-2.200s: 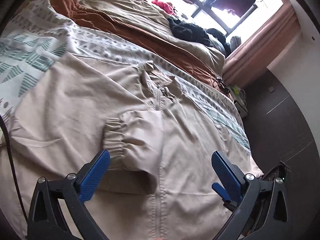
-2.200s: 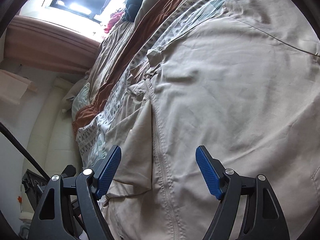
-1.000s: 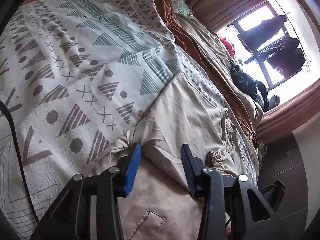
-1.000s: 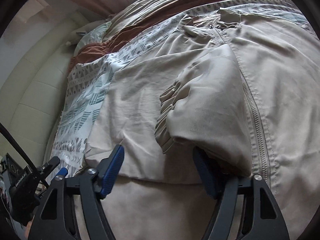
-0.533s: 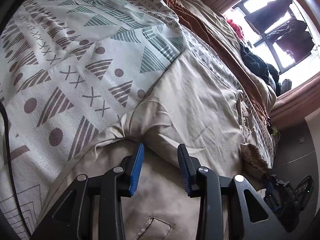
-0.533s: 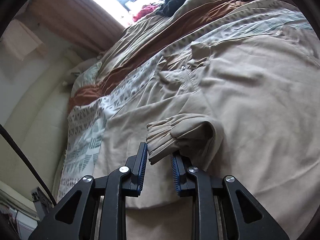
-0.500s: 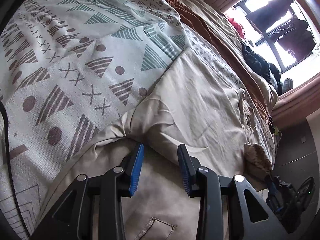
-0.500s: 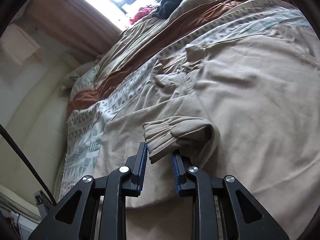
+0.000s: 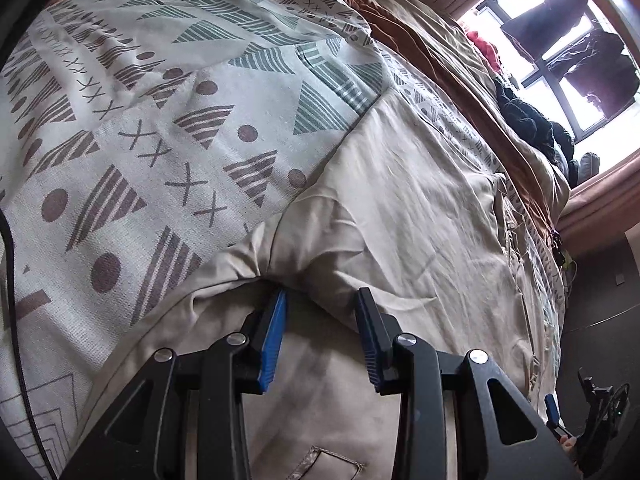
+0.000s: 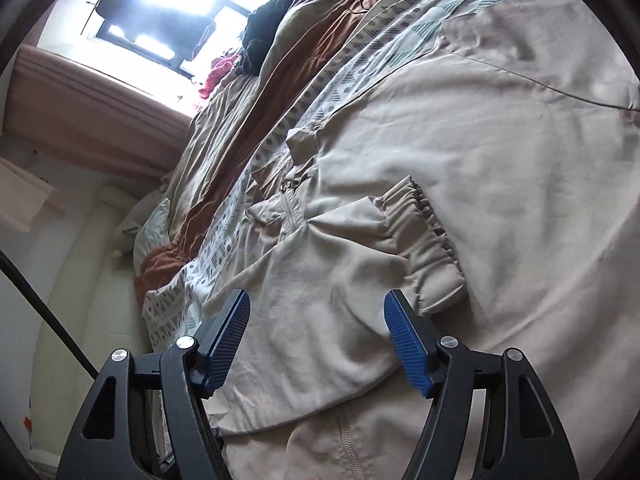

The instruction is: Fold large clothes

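One beige jacket spread flat on patterned blanket on the bed. Sleeve folded across the front, elastic cuff lying near the zipper. Left gripper jaws narrowed around a fabric fold at the jacket edge, grip unconfirmed. Right gripper jaws wide apart, hovering over sleeve, holding nothing.

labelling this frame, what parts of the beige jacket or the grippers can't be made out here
- Left wrist view: whether the left gripper pinches the beige zip-up jacket; a fabric fold hides the fingers' tips.
- Left wrist view: the jacket's pocket flap, cut off by the bottom edge.
- Right wrist view: the jacket's zipper top, covered by the folded sleeve with its gathered cuff; the right gripper is open.
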The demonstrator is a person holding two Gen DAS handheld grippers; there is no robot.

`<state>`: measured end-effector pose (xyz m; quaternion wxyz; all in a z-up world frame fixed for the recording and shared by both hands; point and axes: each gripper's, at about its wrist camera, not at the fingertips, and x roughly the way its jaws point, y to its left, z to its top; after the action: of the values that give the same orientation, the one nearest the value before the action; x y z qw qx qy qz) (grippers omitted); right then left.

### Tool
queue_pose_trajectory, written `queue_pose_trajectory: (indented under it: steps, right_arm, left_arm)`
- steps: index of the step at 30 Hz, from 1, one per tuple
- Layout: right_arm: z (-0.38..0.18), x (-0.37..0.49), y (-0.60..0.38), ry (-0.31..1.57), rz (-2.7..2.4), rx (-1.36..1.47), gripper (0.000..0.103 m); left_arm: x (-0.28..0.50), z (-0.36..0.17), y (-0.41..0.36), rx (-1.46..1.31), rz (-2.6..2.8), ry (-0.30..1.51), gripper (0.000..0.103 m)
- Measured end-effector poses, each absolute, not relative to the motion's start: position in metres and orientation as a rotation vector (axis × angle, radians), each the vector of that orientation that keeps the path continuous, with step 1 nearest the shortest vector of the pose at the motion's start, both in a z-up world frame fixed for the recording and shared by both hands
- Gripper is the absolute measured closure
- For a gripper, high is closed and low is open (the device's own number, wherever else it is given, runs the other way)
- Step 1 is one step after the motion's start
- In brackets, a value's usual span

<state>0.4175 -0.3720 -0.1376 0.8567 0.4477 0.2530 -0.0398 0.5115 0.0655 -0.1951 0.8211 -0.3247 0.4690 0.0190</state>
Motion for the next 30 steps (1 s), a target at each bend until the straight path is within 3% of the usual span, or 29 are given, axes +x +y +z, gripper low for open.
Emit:
queue_pose_trajectory:
  steps: [13,14,18,20,30]
  right_arm:
    - [-0.148,0.409,-0.383,0.687,-0.178,0.894,0.035]
    - [-0.151,0.413,-0.382,0.694,-0.174,0.891,0.037]
    - [-0.167,0.432,-0.378,0.726,-0.128,0.874,0.076]
    - [-0.176,0.441,-0.382,0.726,-0.111,0.905,0.083]
    - [-0.181,0.472,-0.397,0.717,-0.12,0.861,0.085]
  left_arm:
    - [0.503,-0.183,0.071,-0.73,0.032,0.958,0.067]
    - [0.503,-0.183,0.071,-0.732,0.031,0.956,0.067]
    - [0.504,-0.18,0.07,-0.733,0.032,0.951,0.067]
    - [0.504,-0.178,0.069,-0.73,0.031,0.95,0.067]
    - [0.499,-0.164,0.063,-0.753,-0.014,0.91,0.067]
